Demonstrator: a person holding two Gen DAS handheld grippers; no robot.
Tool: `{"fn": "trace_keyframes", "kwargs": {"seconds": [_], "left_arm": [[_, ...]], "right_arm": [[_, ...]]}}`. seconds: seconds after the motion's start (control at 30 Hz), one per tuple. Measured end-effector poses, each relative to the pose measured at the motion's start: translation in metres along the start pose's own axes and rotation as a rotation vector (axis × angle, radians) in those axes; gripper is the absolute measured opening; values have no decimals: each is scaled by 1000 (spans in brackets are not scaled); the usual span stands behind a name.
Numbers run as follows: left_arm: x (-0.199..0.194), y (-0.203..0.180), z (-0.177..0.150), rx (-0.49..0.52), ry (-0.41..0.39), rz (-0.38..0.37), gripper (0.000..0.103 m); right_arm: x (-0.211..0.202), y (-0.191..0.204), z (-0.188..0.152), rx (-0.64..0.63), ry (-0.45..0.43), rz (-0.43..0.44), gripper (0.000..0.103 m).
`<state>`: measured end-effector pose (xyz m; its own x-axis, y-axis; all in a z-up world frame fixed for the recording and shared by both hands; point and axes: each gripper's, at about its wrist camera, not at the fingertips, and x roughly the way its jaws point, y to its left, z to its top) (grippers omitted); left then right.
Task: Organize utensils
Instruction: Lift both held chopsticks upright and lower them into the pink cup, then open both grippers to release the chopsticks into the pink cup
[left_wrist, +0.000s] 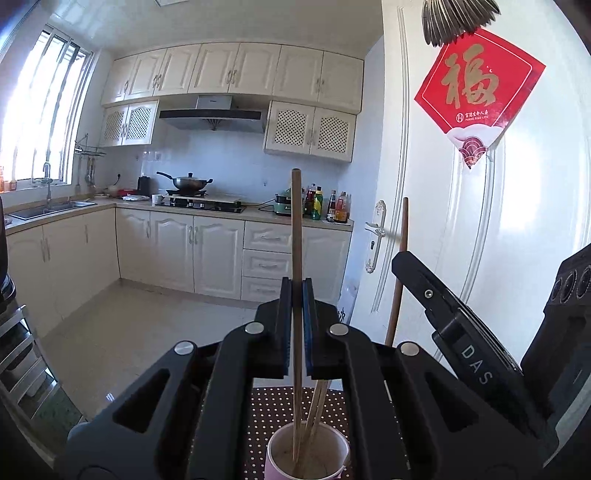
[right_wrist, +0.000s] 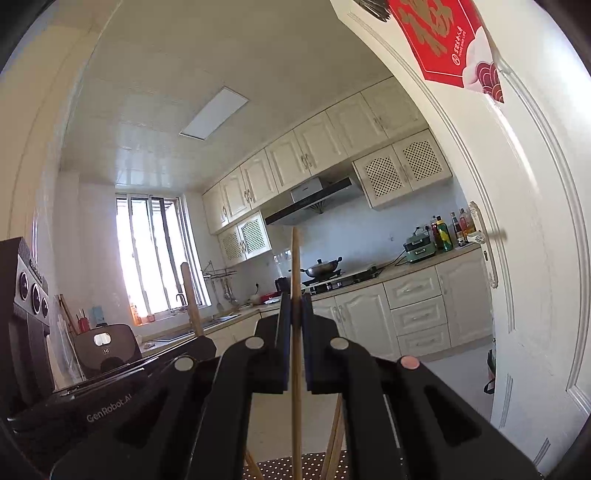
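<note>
My left gripper (left_wrist: 296, 286) is shut on an upright wooden chopstick (left_wrist: 296, 229). Its lower end stands inside a pink-and-white cup (left_wrist: 306, 452) directly below, next to other chopsticks (left_wrist: 319, 402) leaning in the cup. My right gripper (right_wrist: 295, 299) is shut on a second wooden chopstick (right_wrist: 295, 258), held upright above the dotted mat (right_wrist: 306, 465). The right gripper (left_wrist: 458, 317) shows at the right of the left wrist view with its chopstick (left_wrist: 400, 266). The left gripper (right_wrist: 147, 373) and its chopstick (right_wrist: 190, 295) show at the left of the right wrist view.
The cup stands on a dark red mat with white dots (left_wrist: 280, 406). A white door (left_wrist: 480, 221) with a red paper sign (left_wrist: 476, 81) is close on the right. Kitchen cabinets, a stove with a wok (left_wrist: 188, 182) and a sink (left_wrist: 51, 208) lie beyond a tiled floor.
</note>
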<state>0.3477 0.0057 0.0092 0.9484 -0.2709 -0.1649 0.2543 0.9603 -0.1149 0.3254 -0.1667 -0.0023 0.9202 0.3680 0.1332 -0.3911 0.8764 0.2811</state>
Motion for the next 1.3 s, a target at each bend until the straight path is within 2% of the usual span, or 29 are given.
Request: {"fn": "trace_keyframes", "kwargs": {"seconds": [0.23, 0.43, 0.83, 1.3], "left_arm": [[17, 5, -17, 0, 37, 4, 6], [30, 7, -35, -4, 86, 0, 6], [46, 12, -66, -35, 170, -4, 6], [52, 3, -69, -8, 200, 1, 7]], "right_arm": [[9, 0, -18, -28, 10, -21, 4], [11, -3, -38, -33, 45, -80, 4], [11, -9, -63, -26, 123, -130, 4], [16, -13, -71, -6, 188, -166, 7]]}}
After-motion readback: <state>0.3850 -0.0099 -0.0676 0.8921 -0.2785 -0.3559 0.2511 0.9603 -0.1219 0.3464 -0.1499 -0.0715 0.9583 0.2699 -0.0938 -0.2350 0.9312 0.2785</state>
